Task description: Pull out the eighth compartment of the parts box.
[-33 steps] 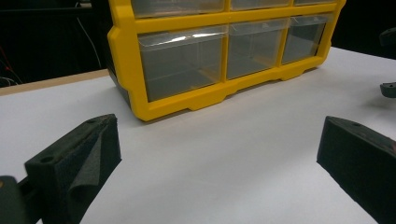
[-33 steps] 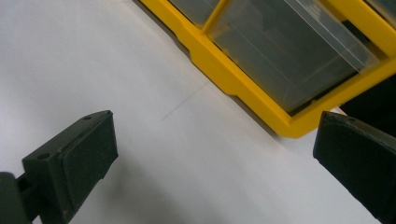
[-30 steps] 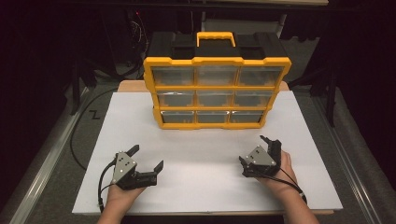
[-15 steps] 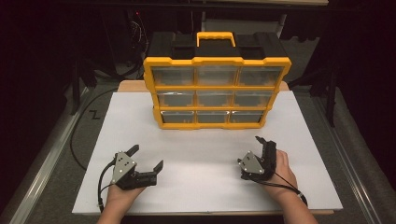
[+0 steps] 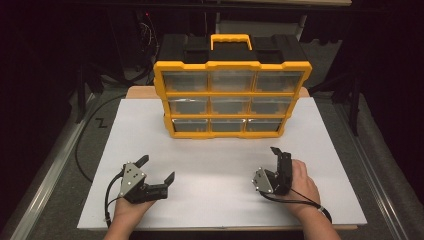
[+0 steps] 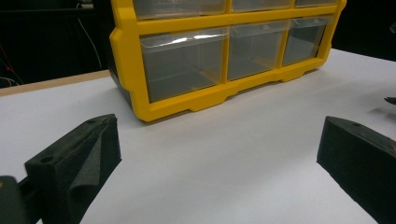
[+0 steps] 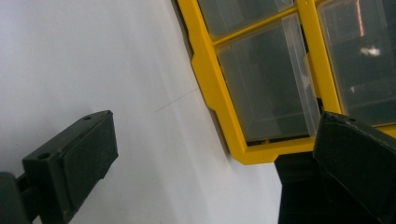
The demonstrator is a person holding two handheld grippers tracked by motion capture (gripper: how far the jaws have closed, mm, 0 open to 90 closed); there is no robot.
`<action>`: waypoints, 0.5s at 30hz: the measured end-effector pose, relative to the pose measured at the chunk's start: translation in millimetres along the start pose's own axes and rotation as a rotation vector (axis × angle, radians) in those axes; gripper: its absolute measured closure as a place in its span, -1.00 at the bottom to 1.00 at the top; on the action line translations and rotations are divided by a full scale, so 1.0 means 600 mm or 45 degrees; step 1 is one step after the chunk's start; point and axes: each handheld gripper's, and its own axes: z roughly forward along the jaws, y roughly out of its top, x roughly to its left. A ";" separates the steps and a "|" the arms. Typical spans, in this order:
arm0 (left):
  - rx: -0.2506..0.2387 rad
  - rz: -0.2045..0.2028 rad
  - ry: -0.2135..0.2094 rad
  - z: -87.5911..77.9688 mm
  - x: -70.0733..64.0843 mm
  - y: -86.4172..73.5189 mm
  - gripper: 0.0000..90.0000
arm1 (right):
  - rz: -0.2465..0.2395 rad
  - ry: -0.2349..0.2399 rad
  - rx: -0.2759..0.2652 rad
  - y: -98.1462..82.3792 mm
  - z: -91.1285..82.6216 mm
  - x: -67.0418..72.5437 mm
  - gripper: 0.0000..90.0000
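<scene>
Your left gripper (image 5: 156,170) rests low over the near left part of the worktop (image 5: 220,165), its fingers (image 6: 74,163) spread wide apart with nothing but bare white surface between them. Your hand (image 5: 131,210) holds it from behind, and its cable loops off the near left edge.

Your right gripper (image 5: 281,161) sits at the near right, rolled onto its side so that 1 finger stands above the other in the high view. Its fingers (image 7: 70,158) are also wide apart and hold nothing. Your right hand (image 5: 300,185) wraps the body from the right, with the cable trailing back past your wrist.

The yellow organizer (image 5: 231,99) stands upright at the middle of the worktop's far half, well apart from both grippers, its front facing you. It has 9 clear drawers in 3 rows of 3, a yellow frame, a black back and a yellow carry handle (image 5: 230,40) on top. All the drawers look closed; what they hold is too dim to tell.

In the left gripper view, the organizer's bottom row (image 6: 224,56) lies ahead and slightly left. In the right gripper view, the frame is tilted, and the organizer's lower corner (image 7: 252,156) lies between the fingers, farther off.
</scene>
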 end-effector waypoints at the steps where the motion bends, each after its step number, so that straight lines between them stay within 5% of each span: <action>1: 0.000 -0.001 0.000 0.000 0.000 0.000 -0.99 | -0.010 -0.003 0.007 0.001 0.000 0.002 -0.98; 15: 0.004 -0.001 -0.002 0.000 0.000 0.000 -0.99 | -0.238 -0.049 0.039 0.012 -0.004 0.011 -0.98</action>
